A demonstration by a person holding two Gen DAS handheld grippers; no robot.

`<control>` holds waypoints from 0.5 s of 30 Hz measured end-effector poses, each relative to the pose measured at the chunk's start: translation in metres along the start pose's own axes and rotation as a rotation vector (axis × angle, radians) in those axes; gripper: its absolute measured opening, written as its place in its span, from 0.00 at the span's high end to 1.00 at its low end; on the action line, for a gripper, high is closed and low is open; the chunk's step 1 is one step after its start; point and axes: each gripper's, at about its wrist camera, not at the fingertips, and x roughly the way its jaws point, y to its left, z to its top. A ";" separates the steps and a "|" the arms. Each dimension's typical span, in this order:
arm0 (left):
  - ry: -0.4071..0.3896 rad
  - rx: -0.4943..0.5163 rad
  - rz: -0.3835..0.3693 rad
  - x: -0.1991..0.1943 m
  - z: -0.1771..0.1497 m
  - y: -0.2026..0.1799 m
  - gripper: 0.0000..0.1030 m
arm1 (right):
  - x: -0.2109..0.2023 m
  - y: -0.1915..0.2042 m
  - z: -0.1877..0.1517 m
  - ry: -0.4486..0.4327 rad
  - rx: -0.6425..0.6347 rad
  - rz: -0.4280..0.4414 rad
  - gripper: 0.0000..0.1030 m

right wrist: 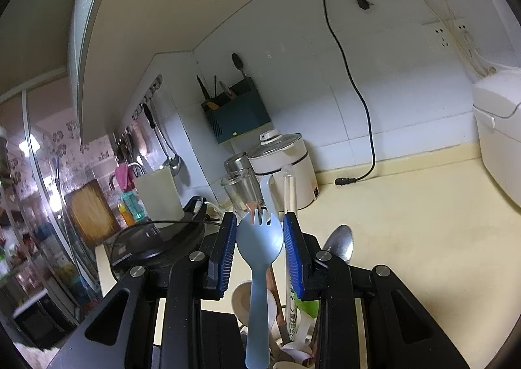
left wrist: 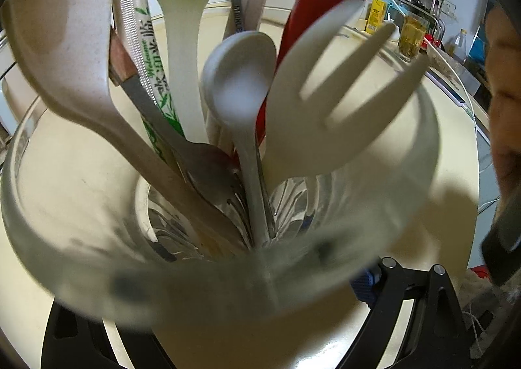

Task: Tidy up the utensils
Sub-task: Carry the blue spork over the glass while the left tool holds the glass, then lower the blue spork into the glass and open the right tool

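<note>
Most utensils already stand in the jar [left wrist: 65,238], cradled between the wide-spread fingers of the left gripper [left wrist: 247,336]. Right gripper [right wrist: 259,248], part-closed, pinches a blue spork [right wrist: 259,248] upright above the jar; dropping it in looks next.

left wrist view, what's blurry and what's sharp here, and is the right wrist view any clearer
Left wrist view: the near rim of the clear glass cup and the white plastic spork are soft and smeared, while the printed chopstick wrapper reads sharply. Right wrist view: crisper, the pale blue spork well defined, edges bowed by fisheye.
</note>
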 end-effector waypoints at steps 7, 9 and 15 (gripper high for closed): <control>-0.001 -0.002 -0.003 0.000 0.001 0.001 0.09 | 0.008 0.003 -0.012 0.015 -0.040 -0.030 0.71; -0.002 -0.005 -0.007 -0.001 0.000 0.003 0.09 | 0.007 0.003 -0.012 0.018 -0.045 -0.038 0.71; -0.003 -0.009 -0.013 -0.003 -0.003 0.010 0.09 | 0.000 -0.001 -0.010 0.016 -0.038 -0.045 0.66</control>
